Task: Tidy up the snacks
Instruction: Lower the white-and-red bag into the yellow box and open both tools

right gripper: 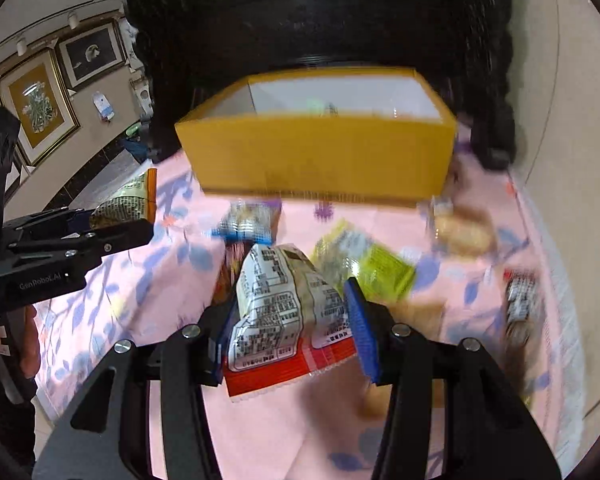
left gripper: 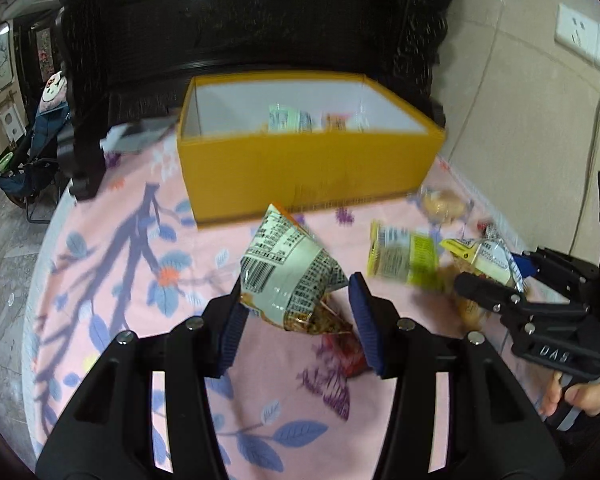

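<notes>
Pink cloth with blue and purple leaf prints covers the table (left gripper: 112,280), and a dark carved cabinet (left gripper: 260,20) rises behind its far edge. At that far edge sits an open yellow box (left gripper: 300,168) with white inner walls; a few packets (left gripper: 290,118) lie inside it against the back wall. The left gripper (left gripper: 296,304) is clamped on a white snack bag with an orange edge (left gripper: 288,268), printed with a barcode and small text; its blue pads press the bag's lower part, and the bag is held above the cloth, short of the box's near wall. The right gripper (right gripper: 290,328) grasps a white and red snack packet (right gripper: 284,320) in the same way, lifted over the middle of the table. Loose on the cloth toward the right edge lie a yellow-green packet (right gripper: 364,264), a clear-wrapped pale pastry (right gripper: 460,232) near the box's right corner, and a blurred dark packet (right gripper: 520,300). Just before the box's near wall rests a blue-trimmed packet (right gripper: 246,222).
</notes>
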{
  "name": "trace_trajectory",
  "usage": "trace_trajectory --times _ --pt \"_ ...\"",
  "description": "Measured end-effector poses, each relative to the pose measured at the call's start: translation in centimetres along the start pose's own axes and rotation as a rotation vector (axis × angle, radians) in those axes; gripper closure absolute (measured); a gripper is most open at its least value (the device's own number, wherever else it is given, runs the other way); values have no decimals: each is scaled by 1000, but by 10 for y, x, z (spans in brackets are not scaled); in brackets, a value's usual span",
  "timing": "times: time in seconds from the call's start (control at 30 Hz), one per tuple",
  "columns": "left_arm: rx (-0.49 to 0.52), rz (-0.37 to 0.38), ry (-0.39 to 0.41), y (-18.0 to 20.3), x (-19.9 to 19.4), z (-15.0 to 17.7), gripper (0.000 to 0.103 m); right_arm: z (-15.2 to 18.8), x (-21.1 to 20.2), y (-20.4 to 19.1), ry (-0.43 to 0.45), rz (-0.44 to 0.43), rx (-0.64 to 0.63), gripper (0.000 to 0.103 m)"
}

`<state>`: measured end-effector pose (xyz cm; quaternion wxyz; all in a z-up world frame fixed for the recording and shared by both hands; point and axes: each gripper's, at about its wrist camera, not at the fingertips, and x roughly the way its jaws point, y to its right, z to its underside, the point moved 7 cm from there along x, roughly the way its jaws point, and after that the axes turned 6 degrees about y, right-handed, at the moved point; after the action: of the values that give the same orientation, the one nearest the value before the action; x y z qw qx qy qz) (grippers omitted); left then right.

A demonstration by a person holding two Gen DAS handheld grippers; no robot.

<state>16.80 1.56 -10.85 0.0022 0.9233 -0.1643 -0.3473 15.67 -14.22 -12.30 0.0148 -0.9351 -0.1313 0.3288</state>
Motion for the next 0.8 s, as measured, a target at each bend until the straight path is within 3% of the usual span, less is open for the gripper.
trace_trajectory --times 0.23,0.43,0.8 --pt "-18 -64 72 2 12 -79 52 -81 19 12 87 29 -3 53" --pt "-37 -110 80 -3 52 -132 52 -137 59 37 78 79 31 53" --pt "-65 -127 65 -14 95 -161 52 -161 91 48 64 84 33 53"
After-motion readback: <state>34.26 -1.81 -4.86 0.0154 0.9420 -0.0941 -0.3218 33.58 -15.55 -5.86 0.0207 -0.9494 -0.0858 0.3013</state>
